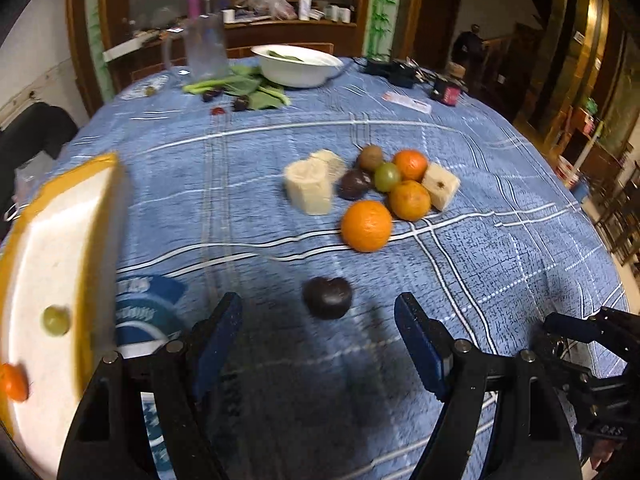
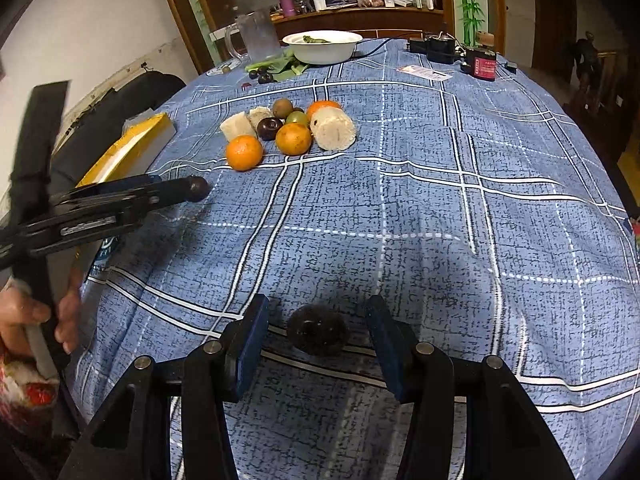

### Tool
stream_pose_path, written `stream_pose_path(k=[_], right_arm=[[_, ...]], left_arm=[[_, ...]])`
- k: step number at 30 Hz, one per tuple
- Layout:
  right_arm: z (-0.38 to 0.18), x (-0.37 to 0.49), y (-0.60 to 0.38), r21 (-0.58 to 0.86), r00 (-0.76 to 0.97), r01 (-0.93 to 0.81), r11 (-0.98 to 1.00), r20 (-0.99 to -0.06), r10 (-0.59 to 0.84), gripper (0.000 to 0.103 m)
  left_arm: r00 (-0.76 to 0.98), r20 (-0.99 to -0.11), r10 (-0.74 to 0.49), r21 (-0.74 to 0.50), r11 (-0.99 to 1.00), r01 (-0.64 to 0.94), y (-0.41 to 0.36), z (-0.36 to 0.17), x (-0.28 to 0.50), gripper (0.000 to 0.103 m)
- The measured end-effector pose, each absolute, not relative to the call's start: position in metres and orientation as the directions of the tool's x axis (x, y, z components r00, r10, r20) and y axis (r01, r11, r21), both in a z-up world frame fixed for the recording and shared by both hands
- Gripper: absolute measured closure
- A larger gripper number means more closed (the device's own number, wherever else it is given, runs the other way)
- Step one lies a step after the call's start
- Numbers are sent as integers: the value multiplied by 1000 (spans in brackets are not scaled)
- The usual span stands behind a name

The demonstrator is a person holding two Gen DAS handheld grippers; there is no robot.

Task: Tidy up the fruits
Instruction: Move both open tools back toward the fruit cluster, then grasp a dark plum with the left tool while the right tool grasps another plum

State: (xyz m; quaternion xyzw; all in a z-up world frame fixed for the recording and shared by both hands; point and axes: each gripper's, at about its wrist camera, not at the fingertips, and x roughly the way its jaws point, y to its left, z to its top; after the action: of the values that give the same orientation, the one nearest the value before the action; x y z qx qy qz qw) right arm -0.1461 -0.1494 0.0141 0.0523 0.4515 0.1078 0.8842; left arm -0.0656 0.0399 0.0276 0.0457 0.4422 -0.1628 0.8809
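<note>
A pile of fruit lies mid-table: oranges (image 1: 366,225) (image 2: 244,152), a green grape (image 1: 387,176), a kiwi (image 1: 370,157), a dark passion fruit (image 1: 354,184) (image 2: 269,128) and pale cut chunks (image 1: 309,186) (image 2: 333,128). My left gripper (image 1: 318,322) is open, with a dark round fruit (image 1: 327,297) on the cloth between its fingertips; this fruit shows at the left gripper's tip in the right wrist view (image 2: 197,189). My right gripper (image 2: 318,330) is open around another dark fruit (image 2: 318,330) lying on the cloth. A yellow-rimmed white tray (image 1: 48,248) at left holds a grape (image 1: 56,320) and a small orange (image 1: 14,387).
A white bowl (image 1: 298,65), leafy greens (image 1: 248,88), dark cherries (image 1: 240,103) and a clear plastic mug (image 1: 206,46) stand at the table's far side. Chargers and a red box (image 2: 484,63) sit far right. A dark chair (image 2: 120,100) is at the left edge.
</note>
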Motion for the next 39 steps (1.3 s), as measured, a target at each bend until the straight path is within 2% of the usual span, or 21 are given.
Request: stream_pose_path(k=[3, 6, 7, 8, 11, 17, 24, 30, 39], right_arm=[[15, -146, -148, 173, 568, -151, 973, -791, 229, 49], [15, -146, -144, 136, 574, -155, 978, -794, 202, 57], [15, -146, -142, 126, 576, -157, 980, -794, 194, 63], [15, -147, -141, 121, 578, -159, 980, -793, 191, 68], [15, -148, -139, 126, 580, -170, 977, -789, 203, 74], [17, -151, -139, 137, 578, -162, 977, -790, 207, 76], [35, -157, -127, 130, 602, -178, 975, -770, 213, 76], [58, -153, -92, 134, 616, -260, 956, -739, 272, 76], [88, -131, 3, 161, 591, -444, 881, -686, 423, 75]], left_arm=[[539, -799, -265, -68, 931, 358, 32, 19, -60, 28], [531, -802, -275, -68, 924, 375, 29, 14, -58, 40], [535, -797, -280, -70, 923, 379, 30, 15, -59, 56], [541, -796, -273, -62, 924, 376, 30, 15, -59, 66], [553, -792, -260, -56, 932, 359, 34, 15, -57, 79], [564, -778, -278, -86, 935, 343, 42, 24, -65, 80], [621, -722, -306, -157, 946, 284, 78, 57, -86, 80], [697, -680, -228, -180, 973, 142, 140, 83, -103, 80], [713, -696, -81, -178, 982, -62, 221, 78, -117, 79]])
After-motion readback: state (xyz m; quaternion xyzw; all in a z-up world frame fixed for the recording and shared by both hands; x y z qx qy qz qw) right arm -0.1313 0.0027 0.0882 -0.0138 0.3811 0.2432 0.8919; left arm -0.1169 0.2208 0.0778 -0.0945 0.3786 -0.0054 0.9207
